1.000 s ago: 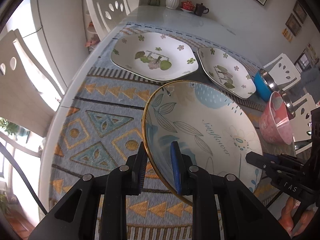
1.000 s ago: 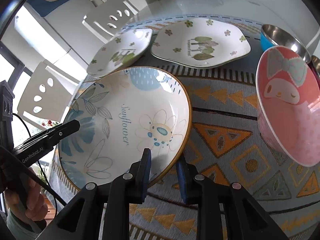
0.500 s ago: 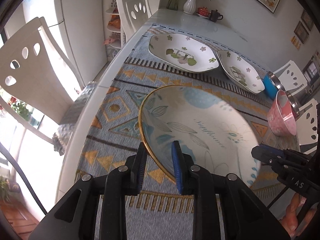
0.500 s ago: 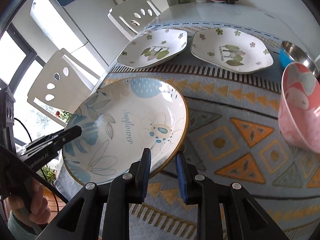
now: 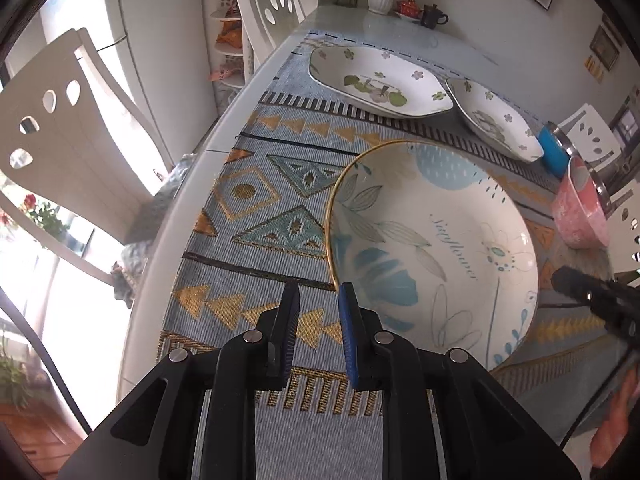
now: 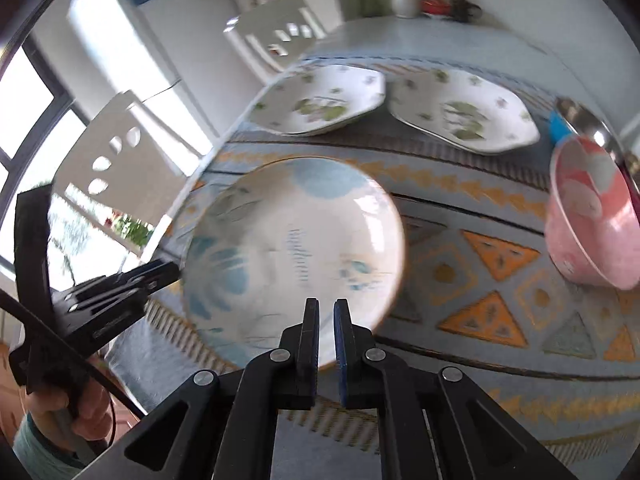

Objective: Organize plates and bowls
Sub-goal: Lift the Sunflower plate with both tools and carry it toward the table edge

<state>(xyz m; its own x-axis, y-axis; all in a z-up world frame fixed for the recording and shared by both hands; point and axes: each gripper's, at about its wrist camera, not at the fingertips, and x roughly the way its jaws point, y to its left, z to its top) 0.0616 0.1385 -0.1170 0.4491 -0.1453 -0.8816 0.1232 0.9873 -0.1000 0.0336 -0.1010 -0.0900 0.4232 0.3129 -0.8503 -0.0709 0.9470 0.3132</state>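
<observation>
Sunflower plate [image 5: 432, 248] rim lies beside left fingers [image 5: 351, 334]

Bright daylight from the windows [image 6: 36, 128] at nine o'clock, blown out to white in both views. Left wrist view sharp; crisp weave on the patterned table runner [image 5: 256, 216], soft sheen on the white tabletop [image 5: 400, 28] toward twelve o'clock. Right wrist view smeared by motion blur: flower plate [image 6: 292, 248] print streaked, white glare patch on its rim near two o'clock, pink bowl [image 6: 588, 216] soft-edged. Strong fisheye bending and black vignette at every corner. Faint shadows only.
</observation>
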